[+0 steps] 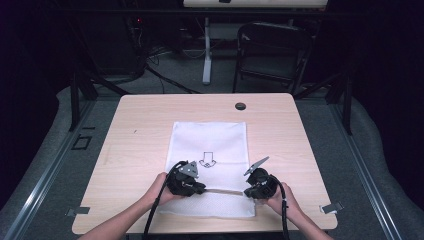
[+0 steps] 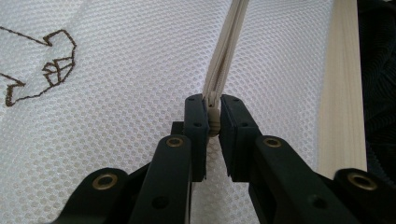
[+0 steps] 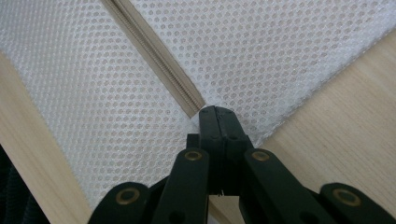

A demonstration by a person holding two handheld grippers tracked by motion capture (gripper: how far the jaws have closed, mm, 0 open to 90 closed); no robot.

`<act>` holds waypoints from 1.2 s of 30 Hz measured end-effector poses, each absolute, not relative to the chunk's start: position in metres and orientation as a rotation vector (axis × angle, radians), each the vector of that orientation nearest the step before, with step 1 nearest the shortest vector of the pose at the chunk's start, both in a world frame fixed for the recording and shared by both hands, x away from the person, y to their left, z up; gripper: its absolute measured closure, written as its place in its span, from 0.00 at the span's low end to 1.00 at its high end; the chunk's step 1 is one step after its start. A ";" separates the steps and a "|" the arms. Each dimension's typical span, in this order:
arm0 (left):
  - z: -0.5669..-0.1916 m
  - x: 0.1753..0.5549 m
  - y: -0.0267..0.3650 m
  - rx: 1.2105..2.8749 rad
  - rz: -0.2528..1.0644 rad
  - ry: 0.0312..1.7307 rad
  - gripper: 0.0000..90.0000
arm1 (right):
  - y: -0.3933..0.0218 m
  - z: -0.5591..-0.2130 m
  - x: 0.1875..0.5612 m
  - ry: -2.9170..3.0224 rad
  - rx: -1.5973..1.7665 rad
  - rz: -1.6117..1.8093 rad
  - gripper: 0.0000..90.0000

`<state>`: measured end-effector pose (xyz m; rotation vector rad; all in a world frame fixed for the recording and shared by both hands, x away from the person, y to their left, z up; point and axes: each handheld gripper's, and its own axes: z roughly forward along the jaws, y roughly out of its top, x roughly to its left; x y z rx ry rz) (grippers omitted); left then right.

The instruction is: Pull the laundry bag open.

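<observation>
That white mesh bag point(image 1: 210, 165) lying flat in the middle of the worktop point(image 1: 135, 130) is floppy and light, so left claw point(image 2: 214, 122) pinching the zipper pull point(image 2: 213, 122) while right claw point(image 3: 217, 122) clamps the zipper's end point(image 3: 198, 108) seems about right.

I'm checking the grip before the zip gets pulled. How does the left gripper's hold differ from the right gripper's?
The left gripper has its jaws closed on the zipper pull, a small gap left between them; the right gripper has its jaws pressed fully together on the mesh bag at the zipper's end. The left grips by the bag's left part, the right at its right edge. Both are shut and low over the table.
</observation>
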<state>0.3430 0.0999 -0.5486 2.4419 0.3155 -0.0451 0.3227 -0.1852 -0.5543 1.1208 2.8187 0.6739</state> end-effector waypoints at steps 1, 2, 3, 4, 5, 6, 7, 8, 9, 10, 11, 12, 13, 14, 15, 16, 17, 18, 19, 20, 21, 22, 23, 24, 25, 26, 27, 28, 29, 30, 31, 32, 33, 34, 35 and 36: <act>-0.548 0.343 0.101 2.440 -0.050 0.325 0.90 | -0.185 -0.554 0.323 2.818 1.118 0.674 1.00; -0.548 0.343 0.102 2.443 -0.043 0.325 0.90 | -0.185 -0.554 0.323 2.819 1.117 0.674 1.00; -0.548 0.343 0.104 2.438 -0.051 0.328 0.90 | -0.185 -0.554 0.323 2.820 1.115 0.673 1.00; -0.548 0.343 0.105 2.444 -0.049 0.334 0.90 | -0.185 -0.554 0.323 2.820 1.112 0.673 1.00; -0.549 0.343 0.106 2.443 -0.045 0.334 0.90 | -0.185 -0.554 0.323 2.819 1.109 0.673 1.00; -0.549 0.343 0.106 2.443 -0.045 0.334 0.90 | -0.185 -0.554 0.323 2.818 1.105 0.664 1.00; -0.549 0.342 0.108 2.435 -0.057 0.342 0.90 | -0.186 -0.554 0.323 2.824 1.099 0.662 1.00; -0.550 0.342 0.109 2.441 -0.051 0.335 0.90 | -0.186 -0.554 0.323 2.823 1.101 0.662 1.00; -0.550 0.341 0.109 2.439 -0.055 0.340 0.90 | -0.185 -0.554 0.323 2.824 1.100 0.664 1.00; -0.549 0.341 0.109 2.446 -0.051 0.339 0.90 | -0.185 -0.554 0.323 2.825 1.099 0.663 1.00; -0.549 0.342 0.110 2.434 -0.057 0.349 0.90 | -0.185 -0.554 0.323 2.826 1.097 0.660 1.00; -0.549 0.342 0.110 2.433 -0.058 0.352 0.90 | -0.185 -0.554 0.323 2.827 1.098 0.661 1.00; -0.549 0.341 0.109 2.433 -0.051 0.358 0.90 | -0.185 -0.554 0.323 2.826 1.097 0.662 1.00; -0.548 0.340 0.108 2.436 -0.045 0.364 0.90 | -0.185 -0.555 0.322 2.816 1.111 0.679 1.00; -0.549 0.339 0.106 2.426 -0.049 0.366 0.90 | -0.185 -0.553 0.323 2.835 1.078 0.634 1.00; -0.549 0.338 0.105 2.431 -0.049 0.366 0.90 | -0.186 -0.552 0.324 2.840 1.070 0.603 1.00; -0.549 0.337 0.103 2.428 -0.050 0.365 0.90 | -0.186 -0.553 0.323 2.822 1.096 0.626 1.00; -0.548 0.337 0.101 2.430 -0.049 0.360 0.90 | -0.188 -0.552 0.325 2.841 1.089 0.598 1.00; -0.549 0.337 0.100 2.426 -0.046 0.359 0.90 | -0.190 -0.552 0.325 2.841 1.093 0.608 1.00; -0.549 0.337 0.100 2.426 -0.052 0.359 0.90 | -0.192 -0.551 0.326 2.857 1.070 0.607 1.00; -0.550 0.337 0.099 2.423 -0.055 0.360 0.90 | -0.192 -0.552 0.325 2.841 1.077 0.620 1.00; -0.550 0.338 0.099 2.421 -0.056 0.364 0.90 | -0.192 -0.550 0.325 2.846 1.062 0.608 1.00; -0.550 0.338 0.099 2.422 -0.054 0.363 0.90 | -0.192 -0.549 0.324 2.829 1.052 0.645 1.00; -0.549 0.338 0.099 2.418 -0.056 0.367 0.90 | -0.191 -0.547 0.324 2.819 1.041 0.686 1.00; -0.550 0.338 0.099 2.412 -0.067 0.374 0.90 | -0.189 -0.546 0.324 2.803 1.037 0.682 1.00; -0.550 0.339 0.099 2.415 -0.066 0.371 0.90 | -0.185 -0.546 0.323 2.786 1.026 0.715 1.00; -0.550 0.338 0.099 2.416 -0.067 0.372 0.90 | -0.182 -0.546 0.324 2.785 1.009 0.716 1.00; -0.550 0.338 0.099 2.418 -0.071 0.373 0.90 | -0.180 -0.547 0.324 2.785 0.998 0.725 1.00; -0.551 0.338 0.098 2.413 -0.072 0.380 0.90 | -0.177 -0.547 0.324 2.791 0.989 0.728 1.00; -0.551 0.338 0.098 2.419 -0.072 0.377 0.90 | -0.174 -0.549 0.323 2.805 0.986 0.721 1.00; -0.551 0.337 0.097 2.426 -0.070 0.378 0.90 | -0.172 -0.552 0.322 2.809 0.983 0.708 1.00; -0.552 0.337 0.097 2.424 -0.073 0.378 0.90 | -0.171 -0.553 0.322 2.820 0.960 0.648 1.00; -0.552 0.337 0.097 2.433 -0.068 0.376 0.90 | -0.171 -0.554 0.321 2.813 0.966 0.657 1.00; -0.552 0.337 0.096 2.437 -0.068 0.381 0.90 | -0.172 -0.554 0.322 2.820 0.972 0.651 1.00; -0.552 0.337 0.095 2.447 -0.065 0.381 0.90 | -0.172 -0.555 0.322 2.805 0.984 0.662 1.00; -0.553 0.337 0.095 2.446 -0.066 0.381 0.90 | -0.173 -0.554 0.322 2.806 0.987 0.654 1.00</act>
